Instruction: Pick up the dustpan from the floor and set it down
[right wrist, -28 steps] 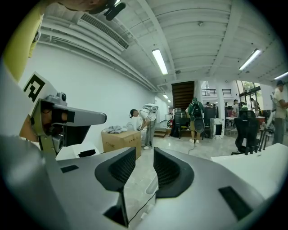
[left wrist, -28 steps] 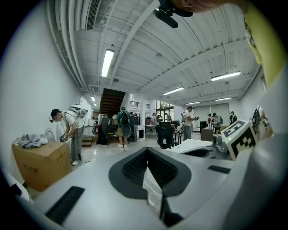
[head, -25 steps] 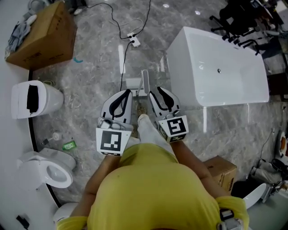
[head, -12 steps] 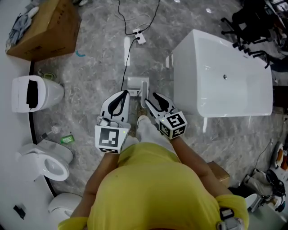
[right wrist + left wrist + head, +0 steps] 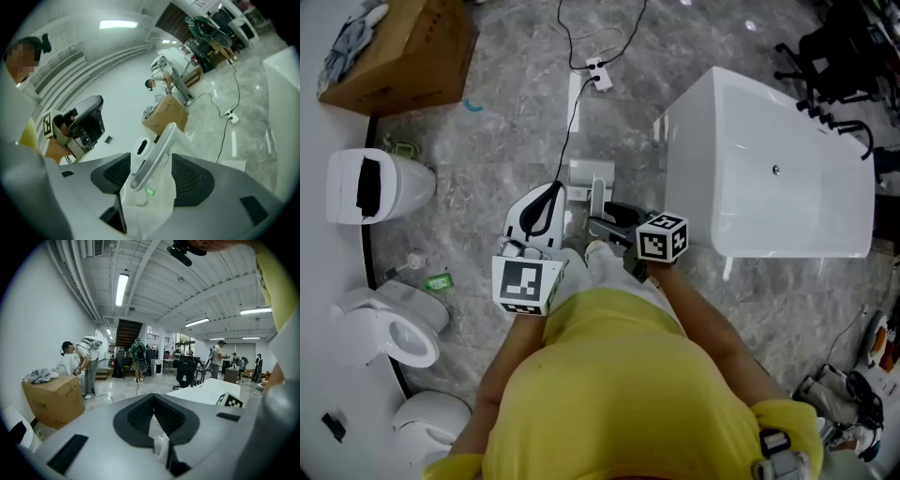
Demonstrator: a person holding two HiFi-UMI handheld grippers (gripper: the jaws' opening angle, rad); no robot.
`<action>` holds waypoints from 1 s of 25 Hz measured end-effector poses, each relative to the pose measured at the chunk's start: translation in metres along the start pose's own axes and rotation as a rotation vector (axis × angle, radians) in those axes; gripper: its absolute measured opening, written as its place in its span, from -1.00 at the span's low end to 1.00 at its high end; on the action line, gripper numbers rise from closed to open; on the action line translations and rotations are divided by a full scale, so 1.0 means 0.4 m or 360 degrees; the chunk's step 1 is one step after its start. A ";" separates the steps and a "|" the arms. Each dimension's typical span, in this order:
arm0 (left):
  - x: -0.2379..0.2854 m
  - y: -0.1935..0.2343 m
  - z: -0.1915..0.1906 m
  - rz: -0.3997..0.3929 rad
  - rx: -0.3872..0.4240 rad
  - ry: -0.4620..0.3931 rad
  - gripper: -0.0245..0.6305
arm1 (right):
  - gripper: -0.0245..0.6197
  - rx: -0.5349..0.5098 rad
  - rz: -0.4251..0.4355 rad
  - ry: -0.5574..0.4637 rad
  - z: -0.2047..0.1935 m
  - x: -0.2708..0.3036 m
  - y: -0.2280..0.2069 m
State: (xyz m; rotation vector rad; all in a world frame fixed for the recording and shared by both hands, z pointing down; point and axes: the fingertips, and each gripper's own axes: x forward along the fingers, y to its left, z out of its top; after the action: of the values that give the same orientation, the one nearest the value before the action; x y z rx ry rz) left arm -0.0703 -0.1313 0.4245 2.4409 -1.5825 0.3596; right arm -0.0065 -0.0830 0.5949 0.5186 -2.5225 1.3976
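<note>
The white dustpan [image 5: 584,173] rests on the grey marble floor in the head view, its long handle [image 5: 599,194] rising toward me. My right gripper [image 5: 596,221] is rolled onto its side just below it. In the right gripper view the handle [image 5: 157,150] passes between the jaws of the right gripper [image 5: 150,164], which are opening, with a gap on each side of it. My left gripper [image 5: 551,190] hovers to the left of the dustpan, fingertips together and nothing in them; in its own view the left gripper [image 5: 153,398] looks out over the hall.
A white bathtub [image 5: 769,169] stands close on the right. Toilets [image 5: 380,192] [image 5: 394,337] line the left wall beside a cardboard box [image 5: 403,47]. A power strip [image 5: 598,73] with its cable lies beyond the dustpan. A small green item [image 5: 441,280] lies at the left.
My right gripper has dropped lower and rolled onto its side, and its jaws have widened around the dustpan handle. The left gripper has shifted a little forward.
</note>
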 end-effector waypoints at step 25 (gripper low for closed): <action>0.050 0.033 0.011 -0.0215 0.0070 0.0093 -0.93 | -0.41 0.0245 0.0245 -0.0041 0.057 0.074 0.011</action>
State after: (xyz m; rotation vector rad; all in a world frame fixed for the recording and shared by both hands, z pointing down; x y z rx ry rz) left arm -0.0741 -0.1553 0.4274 2.5293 -1.3917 0.4423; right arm -0.0358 -0.1061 0.5896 0.3769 -2.5351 1.6604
